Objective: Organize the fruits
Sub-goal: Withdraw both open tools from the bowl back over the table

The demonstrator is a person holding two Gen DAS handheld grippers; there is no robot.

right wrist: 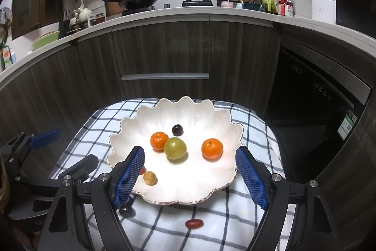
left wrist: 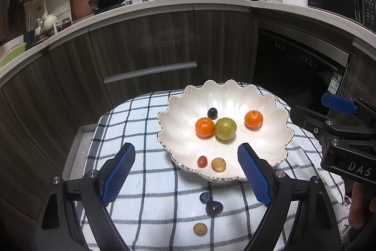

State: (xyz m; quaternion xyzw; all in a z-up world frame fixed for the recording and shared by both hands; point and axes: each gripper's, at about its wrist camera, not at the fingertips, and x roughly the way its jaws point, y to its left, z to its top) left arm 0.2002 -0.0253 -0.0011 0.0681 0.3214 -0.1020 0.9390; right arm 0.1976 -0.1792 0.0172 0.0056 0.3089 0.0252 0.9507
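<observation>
Both grippers, left (left wrist: 186, 171) and right (right wrist: 190, 174), hover with jaws spread and empty over the bowl (left wrist: 277, 133) at the cloth's (left wrist: 141, 133) far edge; loose grapes (left wrist: 213, 208) near its front edge likely await collection.

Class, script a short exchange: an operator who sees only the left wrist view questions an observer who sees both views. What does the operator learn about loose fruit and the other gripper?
Operator: Is any loose fruit hidden from me?
Observer: Yes. A red oblong fruit lies on the checked cloth, just in front of the bowl.
Operator: I see the other tool only side-on. Is it holding anything?
Observer: No. The right gripper is open and empty.
</observation>
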